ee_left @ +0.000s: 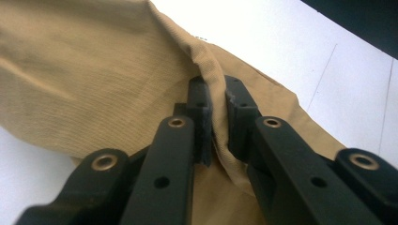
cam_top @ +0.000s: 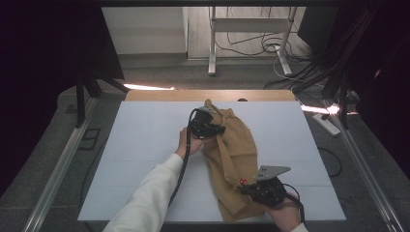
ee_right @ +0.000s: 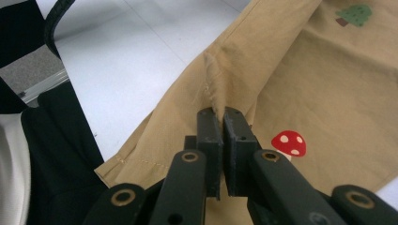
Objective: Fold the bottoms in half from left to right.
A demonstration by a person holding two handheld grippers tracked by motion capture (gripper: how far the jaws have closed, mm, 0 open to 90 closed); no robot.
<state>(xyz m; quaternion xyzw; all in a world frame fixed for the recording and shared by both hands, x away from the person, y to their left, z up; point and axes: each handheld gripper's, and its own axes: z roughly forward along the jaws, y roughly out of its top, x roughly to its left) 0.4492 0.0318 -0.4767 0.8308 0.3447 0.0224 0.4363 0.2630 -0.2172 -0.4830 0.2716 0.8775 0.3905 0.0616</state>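
A tan cloth garment (cam_top: 237, 159) lies rumpled on the white table (cam_top: 145, 140), running from the far middle to the near edge. My left gripper (cam_top: 218, 130) is at its far part, shut on a raised fold of the tan cloth (ee_left: 94, 70); the fold (ee_left: 217, 101) passes between the two black jaws. My right gripper (cam_top: 245, 187) is near the front edge, shut on a pinched ridge of the same cloth (ee_right: 328, 93) beside a red mushroom print (ee_right: 288, 142). A green tree print (ee_right: 355, 15) shows farther up the cloth.
The white table top has bare room left of the garment and at the far right (cam_top: 285, 130). A wooden strip (cam_top: 208, 94) edges its far side. Behind it stand a desk frame (cam_top: 251, 29) and floor cables (cam_top: 270, 48). A power strip (cam_top: 326, 124) lies at the right.
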